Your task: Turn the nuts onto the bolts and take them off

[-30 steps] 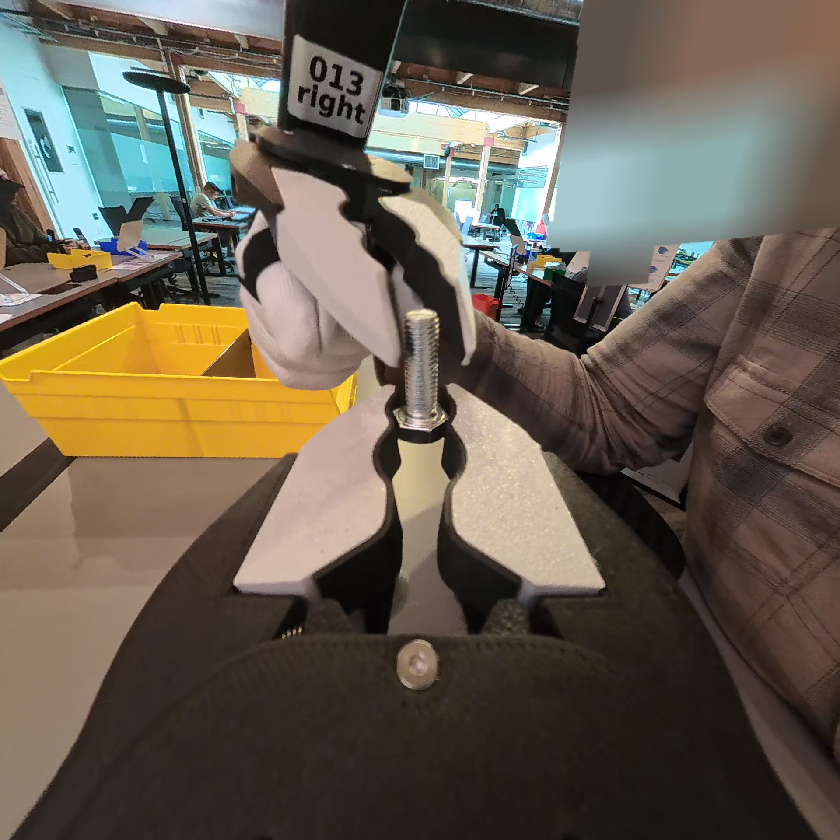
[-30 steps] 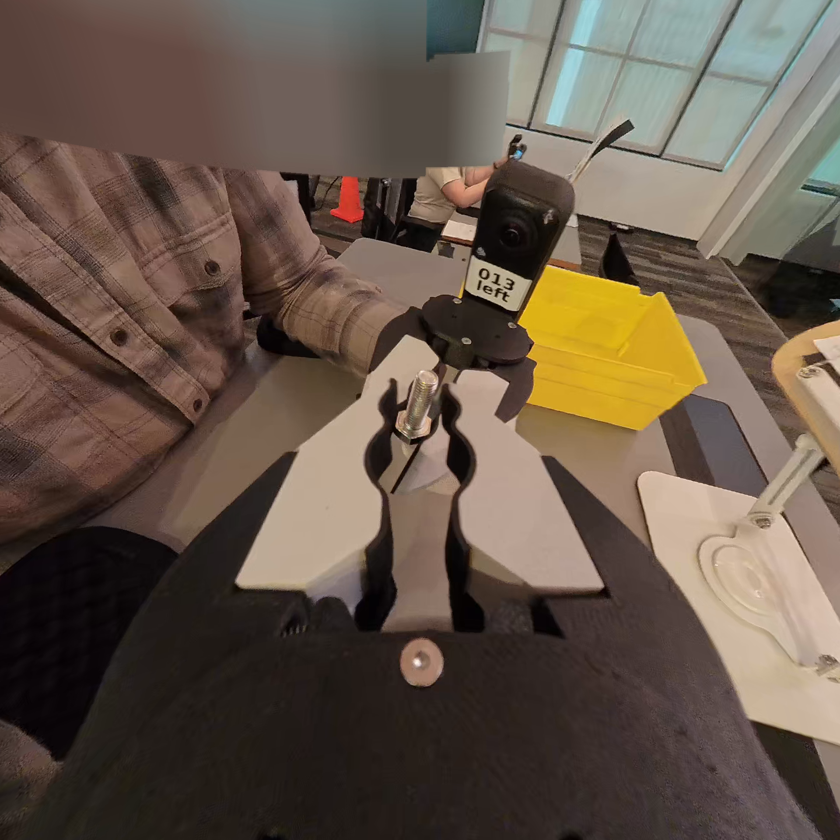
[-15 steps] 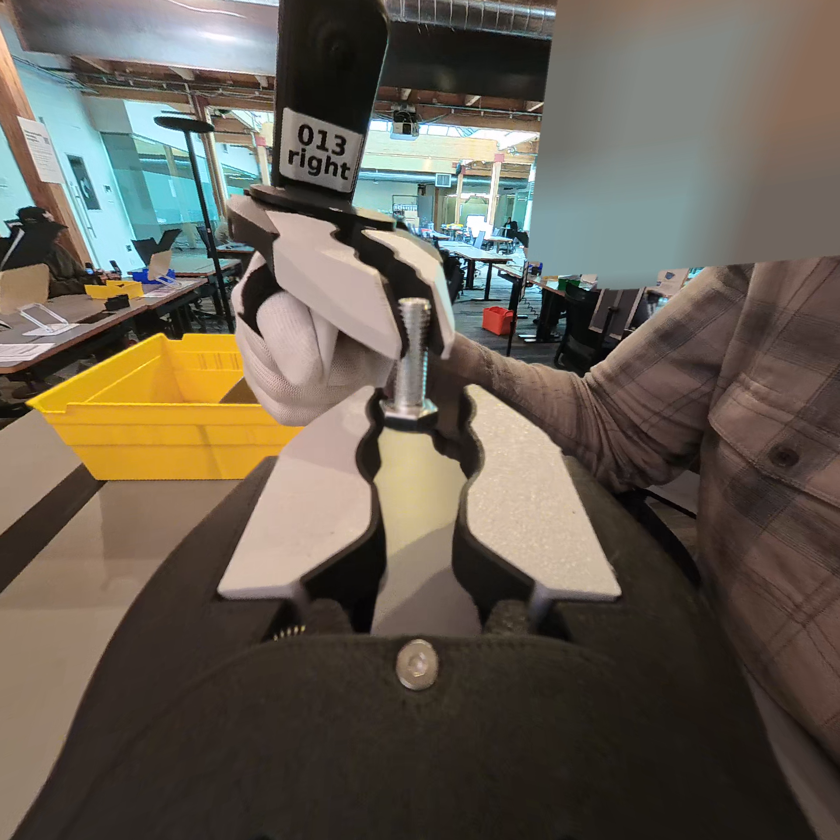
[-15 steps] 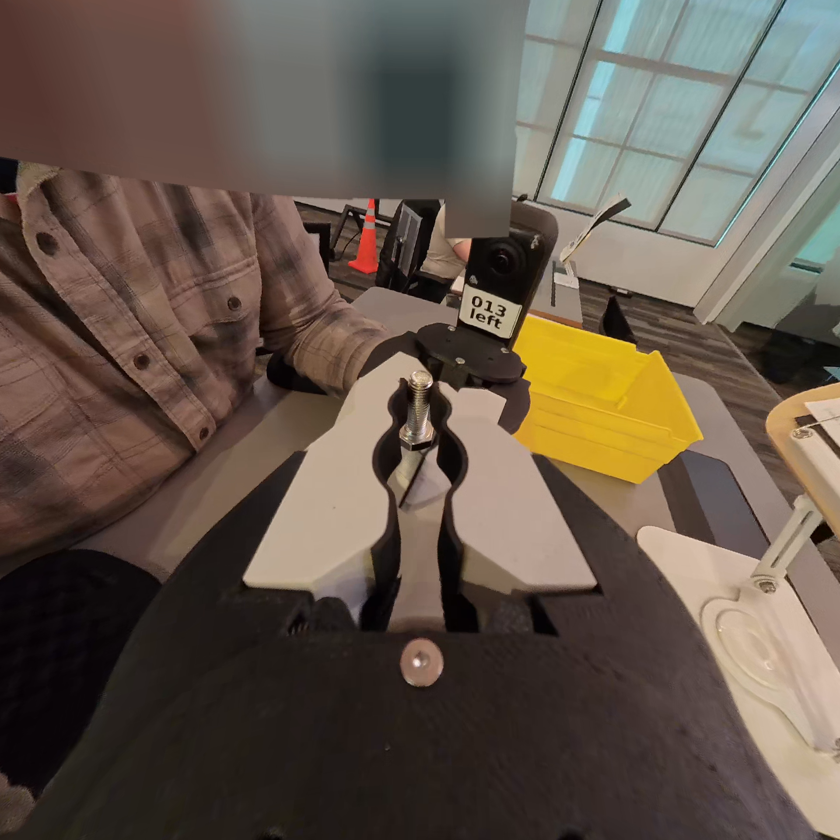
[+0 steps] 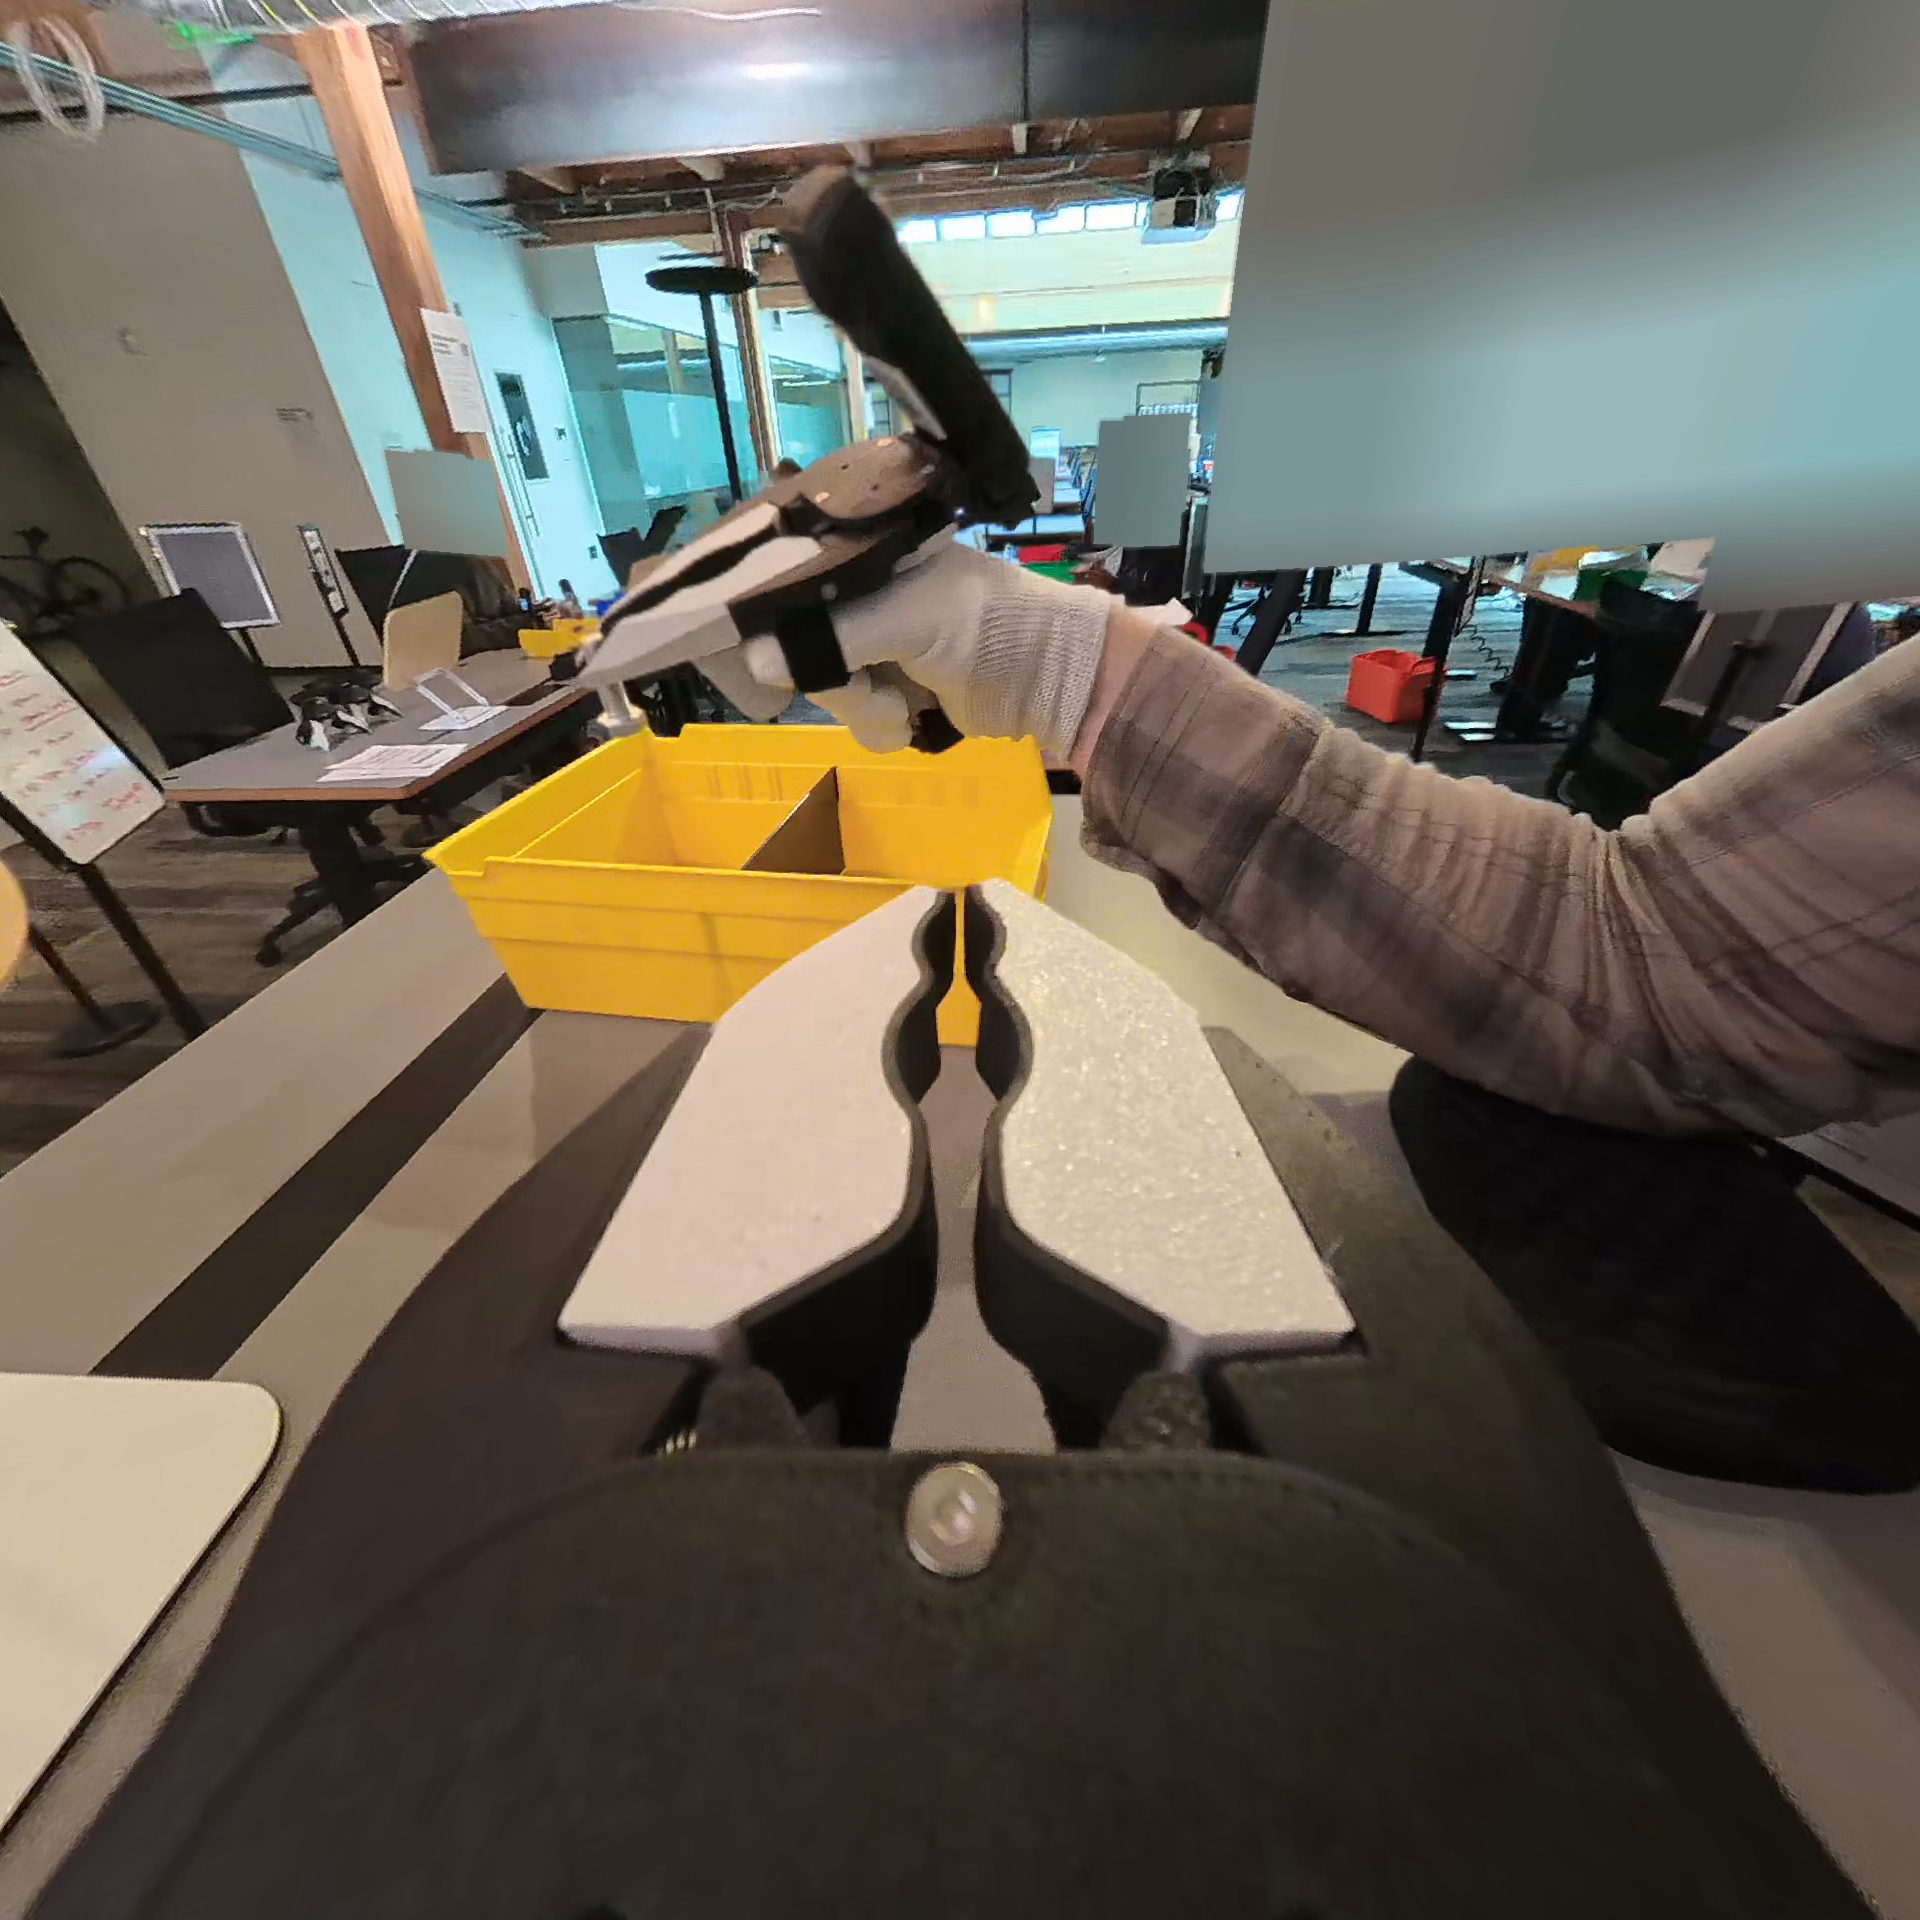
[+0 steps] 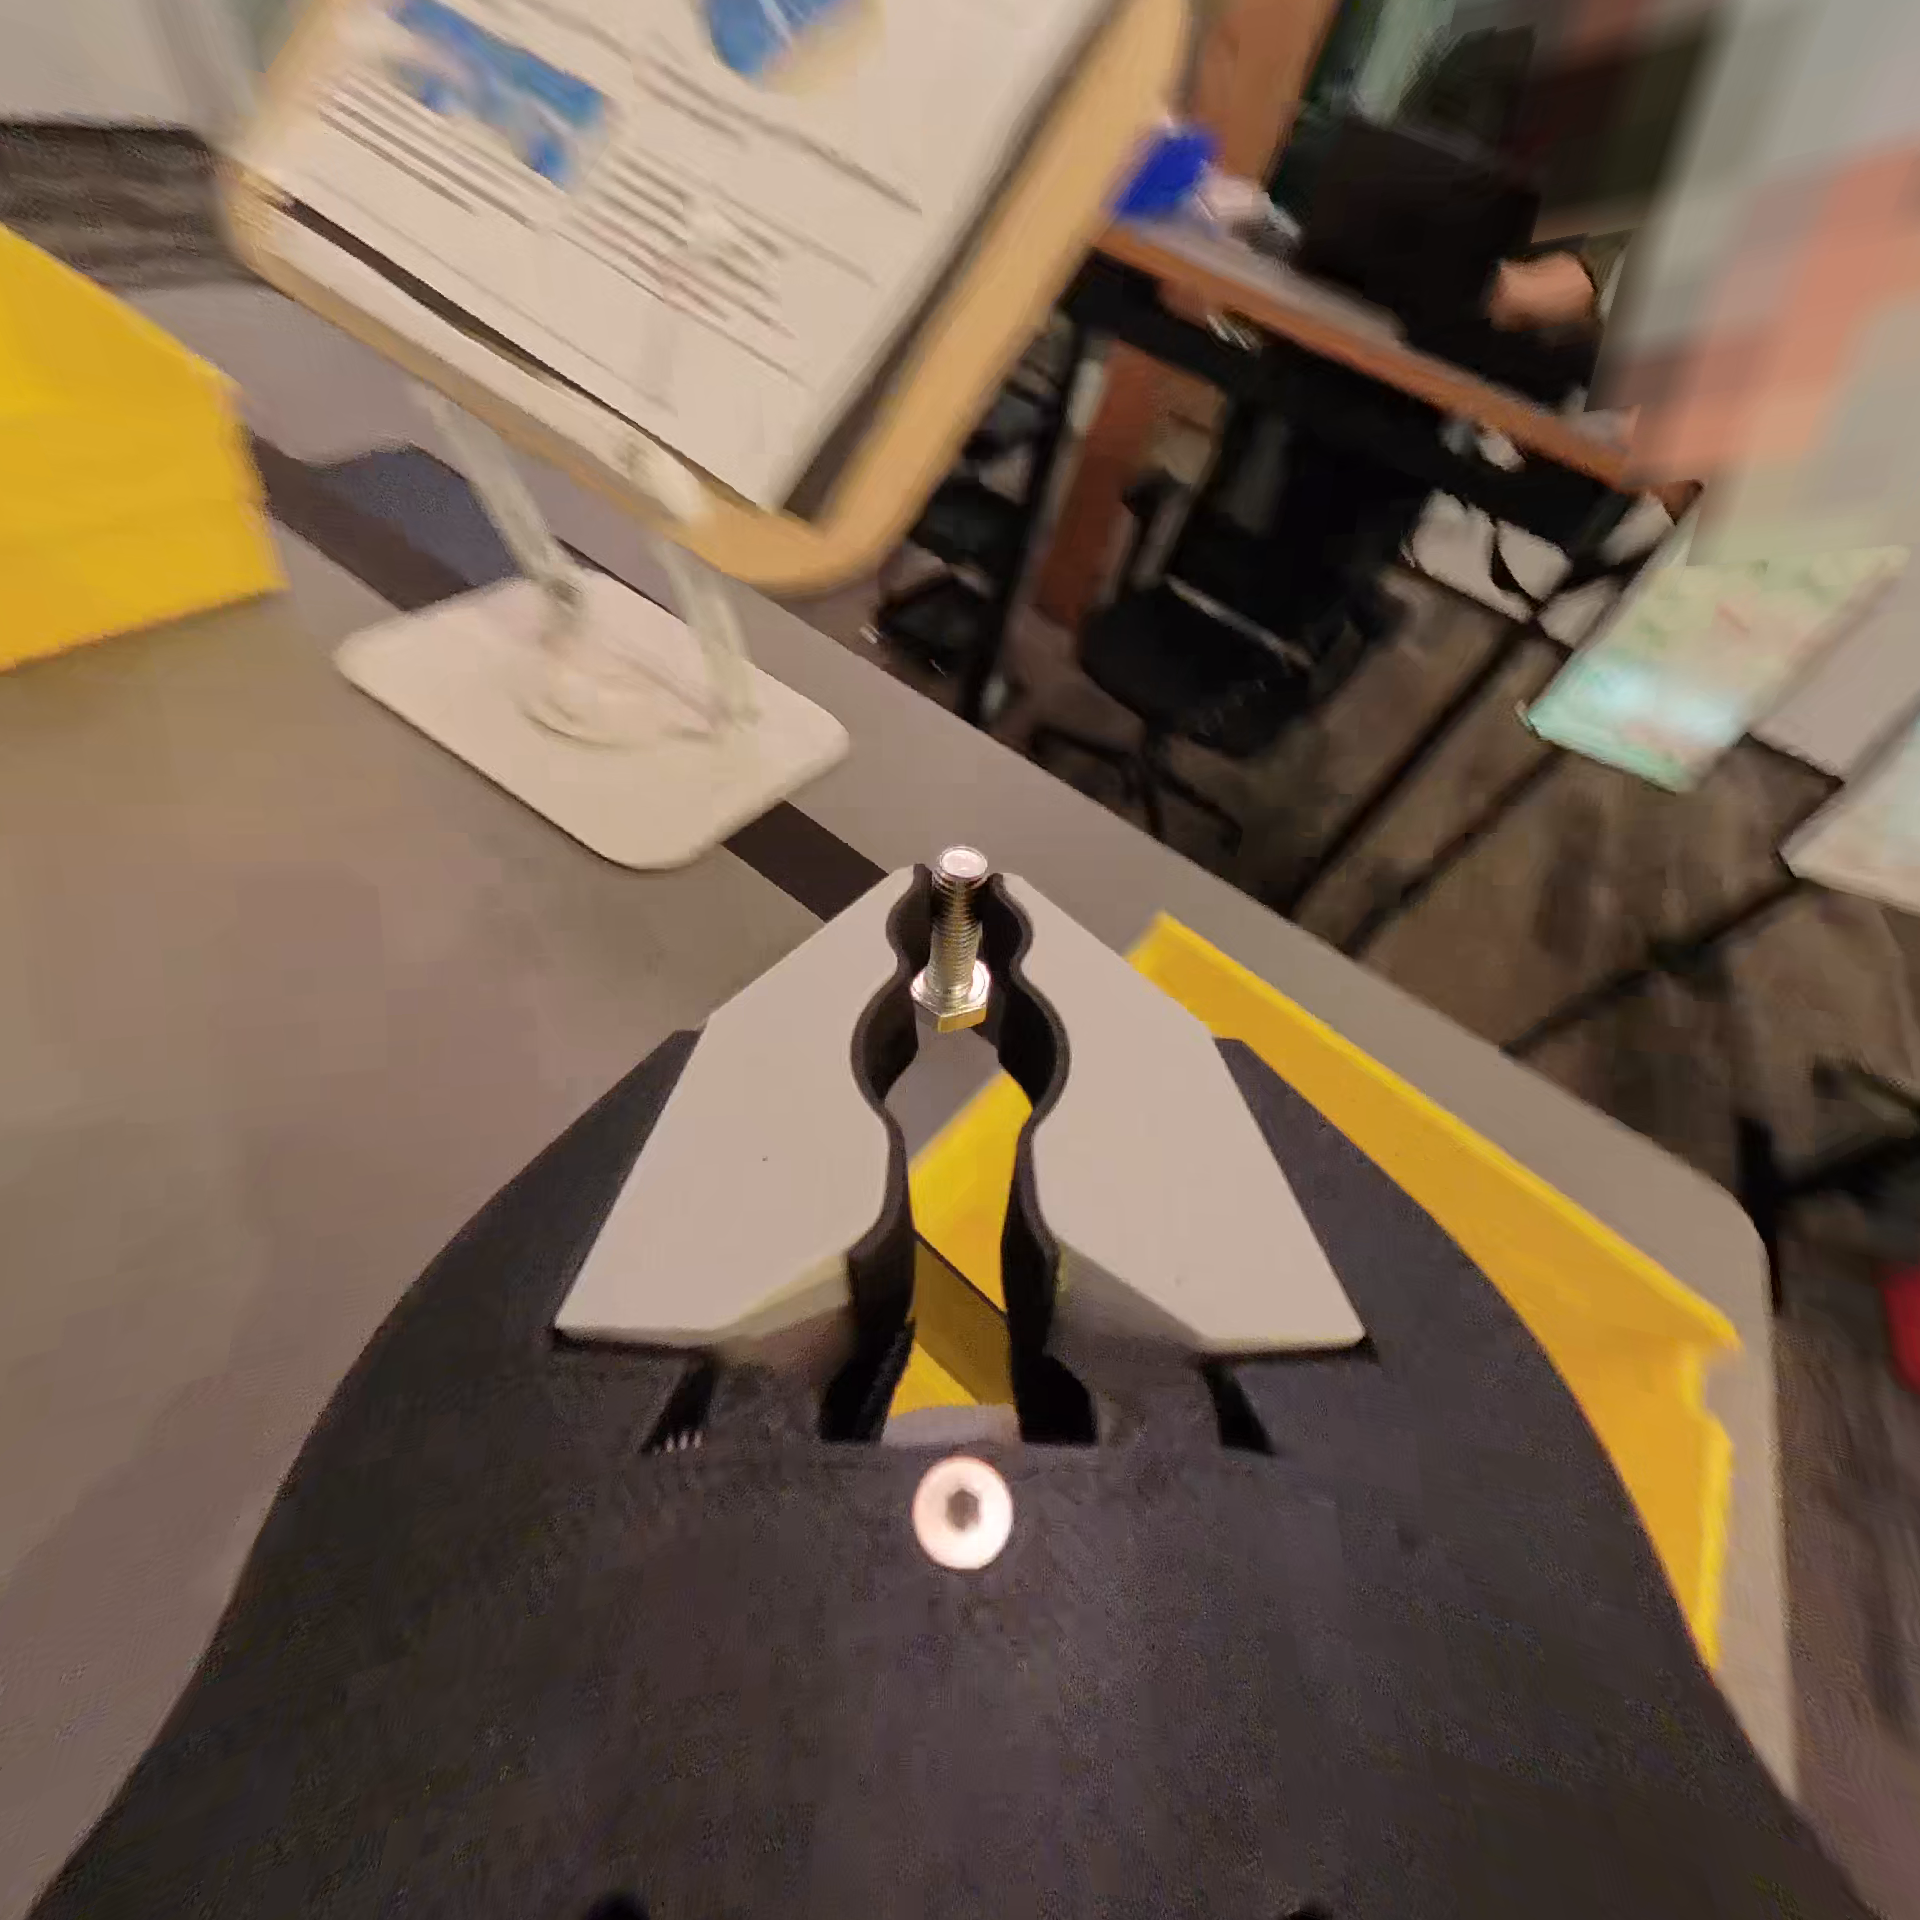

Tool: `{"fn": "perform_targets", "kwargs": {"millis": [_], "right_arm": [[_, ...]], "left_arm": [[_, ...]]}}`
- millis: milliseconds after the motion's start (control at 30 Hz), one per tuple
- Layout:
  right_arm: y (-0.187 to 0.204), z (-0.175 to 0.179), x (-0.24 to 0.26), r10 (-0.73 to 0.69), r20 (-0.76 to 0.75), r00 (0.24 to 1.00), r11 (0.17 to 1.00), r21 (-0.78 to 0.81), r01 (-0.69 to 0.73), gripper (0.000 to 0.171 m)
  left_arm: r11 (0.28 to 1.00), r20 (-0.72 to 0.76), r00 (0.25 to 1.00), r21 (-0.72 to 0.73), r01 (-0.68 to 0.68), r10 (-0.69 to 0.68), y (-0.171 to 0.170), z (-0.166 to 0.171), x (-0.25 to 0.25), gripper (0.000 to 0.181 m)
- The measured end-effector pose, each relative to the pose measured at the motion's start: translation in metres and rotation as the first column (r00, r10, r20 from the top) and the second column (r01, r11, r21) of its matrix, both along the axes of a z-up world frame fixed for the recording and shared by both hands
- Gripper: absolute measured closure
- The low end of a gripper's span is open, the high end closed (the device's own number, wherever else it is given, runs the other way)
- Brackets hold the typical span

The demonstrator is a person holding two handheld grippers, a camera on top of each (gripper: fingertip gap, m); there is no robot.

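My right gripper [image 6: 958,894] is shut on a silver bolt [image 6: 954,940], threaded end pointing forward, with a hex piece [image 6: 948,1003] behind the tips; I cannot tell whether that is a head or a nut. It hangs above a yellow bin [image 6: 1455,1351]. In the left wrist view a gloved hand holds the right gripper [image 5: 603,665] over the far side of the yellow bin [image 5: 675,914], with the bolt [image 5: 620,710] sticking down from its tips. My left gripper [image 5: 958,899] is shut and empty, low over the grey table [image 5: 364,1091], pointing at the bin.
A paper holder [image 6: 665,260] on a white base [image 6: 592,717] stands on the table beyond the bin; the base's corner shows in the left wrist view [image 5: 104,1507]. A plaid sleeve [image 5: 1455,935] crosses from the right. The table edge [image 6: 1351,966] is close by. Tip to tip, the grippers are about 25 cm apart.
My left gripper has let go of the bolt, drawn back and closed empty. My right gripper has carried the bolt away, over the yellow bin.
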State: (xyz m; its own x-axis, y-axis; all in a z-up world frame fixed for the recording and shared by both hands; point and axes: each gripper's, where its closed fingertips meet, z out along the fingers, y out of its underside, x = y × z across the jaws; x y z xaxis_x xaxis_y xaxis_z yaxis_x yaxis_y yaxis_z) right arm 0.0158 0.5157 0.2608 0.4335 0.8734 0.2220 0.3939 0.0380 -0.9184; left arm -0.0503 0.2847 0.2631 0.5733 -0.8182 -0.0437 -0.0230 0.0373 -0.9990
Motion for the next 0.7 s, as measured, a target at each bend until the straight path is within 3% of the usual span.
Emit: {"fn": "perform_targets", "kwargs": {"millis": [200, 333, 700], "right_arm": [[0.058, -0.063, 0.043, -0.249, 0.182, 0.951, 0.962, -0.067, 0.265, 0.164], [0.075, -0.096, 0.053, -0.308, 0.277, 0.91, 0.933, -0.099, 0.346, 0.164], [0.101, -0.115, 0.051, -0.334, 0.451, 0.827, 0.93, 0.016, 0.367, 0.164]], "left_arm": [[1.0, -0.04, 0.999, -0.02, 0.009, -0.01, 0.0, -0.009, 0.006, 0.179], [1.0, -0.059, 0.998, -0.021, -0.004, 0.002, 0.003, -0.012, 0.004, 0.178], [0.999, -0.09, 0.995, -0.039, -0.038, 0.035, 0.01, -0.018, -0.001, 0.177]]}}
